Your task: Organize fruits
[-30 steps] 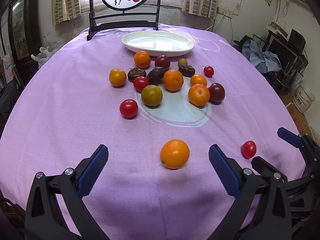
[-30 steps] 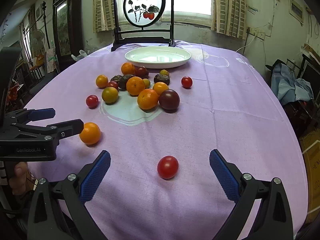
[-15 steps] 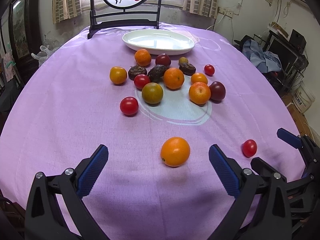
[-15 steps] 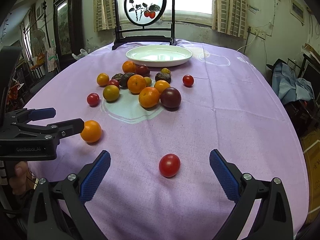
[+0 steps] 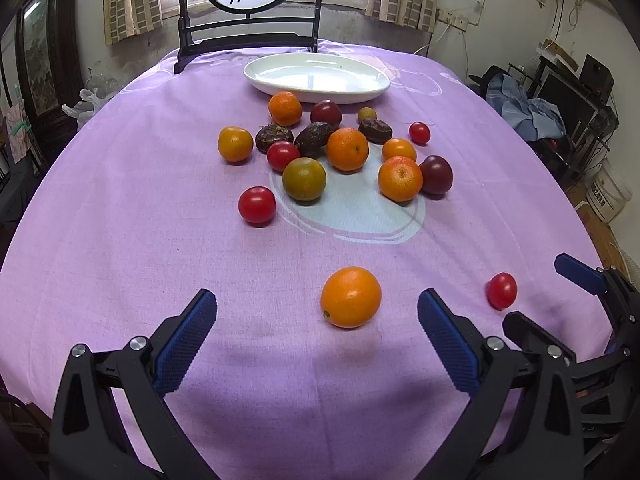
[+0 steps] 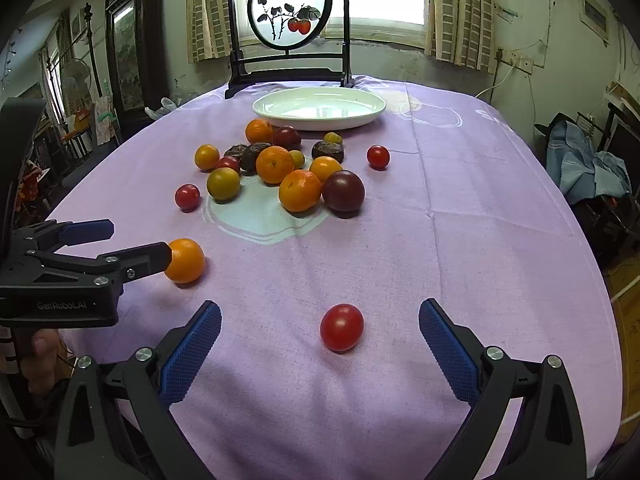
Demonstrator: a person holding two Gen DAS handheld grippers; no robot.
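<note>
On the purple tablecloth (image 5: 120, 208), nothing had been sorted: the white plate (image 5: 316, 80) at the far end, in front of the round painted screen (image 6: 290, 4), was empty, and every fruit sat on the cloth.

Left gripper (image 5: 318, 332): jaws spread wide, holding nothing. Lone orange (image 5: 351, 297) lay on the cloth just ahead of the gap between its blue pads (image 5: 186, 344), not touched. In the right wrist view the same orange (image 6: 185, 261) showed beside the left gripper's black fingertip; contact there couldn't be told from that angle.

Right gripper (image 6: 320, 344): also spread, empty. Small red tomato (image 6: 341, 327) lay just ahead of the gap between its pads, near the table's front edge, apart from both.

Main cluster (image 5: 340, 152) sat mid-table, between the grippers and the plate: several oranges, a greenish citrus (image 5: 304, 179), dark plums, wrinkled brown fruits, a few red tomatoes. One tomato (image 5: 257, 205) sat off to the cluster's left, another (image 5: 419, 133) off to its right.

Judgement: task at its start, zero placed. Both claws looked lined up for a first pick, orange left, tomato right. Everything else still to go; plate presumably the target, though whether sorting by type was wanted couldn't be told.
</note>
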